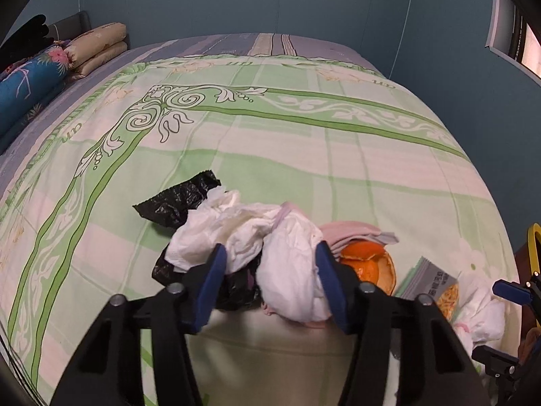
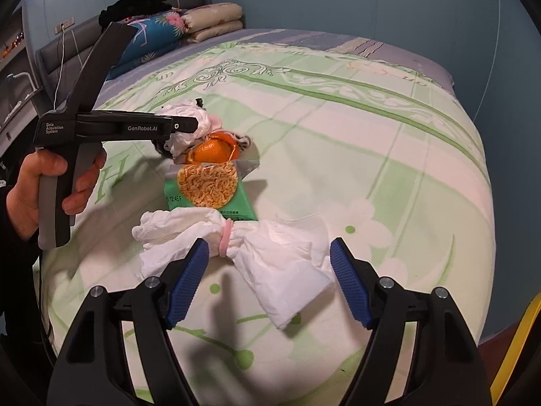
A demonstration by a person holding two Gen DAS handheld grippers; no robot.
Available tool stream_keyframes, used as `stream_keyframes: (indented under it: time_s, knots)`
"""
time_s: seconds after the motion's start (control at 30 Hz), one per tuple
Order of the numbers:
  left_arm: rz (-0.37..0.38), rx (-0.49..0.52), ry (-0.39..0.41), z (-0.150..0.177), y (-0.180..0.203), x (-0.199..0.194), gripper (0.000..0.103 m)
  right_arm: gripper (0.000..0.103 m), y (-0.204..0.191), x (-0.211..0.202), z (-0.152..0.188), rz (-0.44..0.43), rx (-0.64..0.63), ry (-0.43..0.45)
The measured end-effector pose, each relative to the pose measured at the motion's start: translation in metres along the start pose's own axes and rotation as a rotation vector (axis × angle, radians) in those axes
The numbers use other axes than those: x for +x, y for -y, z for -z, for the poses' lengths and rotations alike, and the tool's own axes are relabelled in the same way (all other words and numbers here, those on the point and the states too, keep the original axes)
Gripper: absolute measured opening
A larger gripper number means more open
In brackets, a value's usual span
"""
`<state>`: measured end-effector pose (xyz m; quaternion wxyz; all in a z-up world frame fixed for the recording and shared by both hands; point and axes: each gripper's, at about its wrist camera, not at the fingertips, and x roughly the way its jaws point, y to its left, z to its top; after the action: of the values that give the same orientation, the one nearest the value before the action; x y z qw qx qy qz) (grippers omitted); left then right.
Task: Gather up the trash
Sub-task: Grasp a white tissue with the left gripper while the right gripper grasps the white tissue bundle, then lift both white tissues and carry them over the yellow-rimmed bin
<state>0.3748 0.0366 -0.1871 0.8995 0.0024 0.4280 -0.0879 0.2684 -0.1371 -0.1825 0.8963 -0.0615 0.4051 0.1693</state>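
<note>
Trash lies on a green patterned bedspread (image 1: 270,142). My left gripper (image 1: 270,253) is open around crumpled white tissue (image 1: 284,250) lying over a black plastic bag (image 1: 175,199). Orange peel (image 1: 368,264) and a green noodle snack packet (image 1: 429,284) lie to its right. My right gripper (image 2: 268,253) is open, its fingers either side of a white tissue bundle (image 2: 257,257) tied with a pink hair band (image 2: 226,238). The packet (image 2: 208,186) and the peel (image 2: 211,150) lie beyond it. The left gripper's body (image 2: 111,128) reaches in from the left, its fingertips hidden in the tissue.
Folded quilts and pillows (image 1: 67,57) lie at the head of the bed by a grey headboard (image 2: 67,44). Blue walls surround the bed. A yellow object (image 2: 517,348) stands at the bed's right edge. Pink cloth (image 1: 348,230) lies behind the peel.
</note>
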Motion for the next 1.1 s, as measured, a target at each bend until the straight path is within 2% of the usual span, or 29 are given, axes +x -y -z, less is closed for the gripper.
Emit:
stream_keyframes:
  time_s: [0.1,0.3,0.33,0.4,0.43,0.47,0.53,0.9,1.1]
  knots:
    - [-0.006,0.026,-0.009,0.004,0.001,0.000,0.031,0.064,-0.003,0.006,-0.001,0.005,-0.012,-0.010]
    - [0.001,0.027,-0.017,0.009,0.002,-0.001,0.016,0.048,-0.005,0.015,0.003,0.011,-0.023,-0.046]
    - [0.000,0.027,-0.016,0.010,0.002,-0.002,0.014,0.045,-0.005,0.016,0.004,0.013,-0.022,-0.051]
    - [-0.002,0.025,-0.013,0.012,0.002,-0.005,0.012,0.027,-0.005,0.017,0.004,0.015,-0.021,-0.054]
    - [-0.002,0.022,-0.010,0.013,0.002,-0.006,0.011,0.024,-0.005,0.017,0.003,0.014,-0.023,-0.055]
    - [-0.004,0.015,-0.005,0.013,0.001,-0.009,0.010,0.016,-0.006,0.016,0.003,0.019,-0.027,-0.051]
    - [0.000,0.000,0.003,0.014,-0.003,-0.015,0.010,0.009,-0.005,0.015,0.002,0.019,-0.026,-0.044]
    - [0.009,-0.081,0.076,0.018,-0.029,-0.069,0.009,0.006,-0.014,-0.026,0.002,-0.020,-0.014,0.077]
    - [-0.019,-0.127,0.105,0.031,-0.050,-0.102,0.009,0.006,-0.014,-0.049,0.001,-0.035,0.015,0.129]
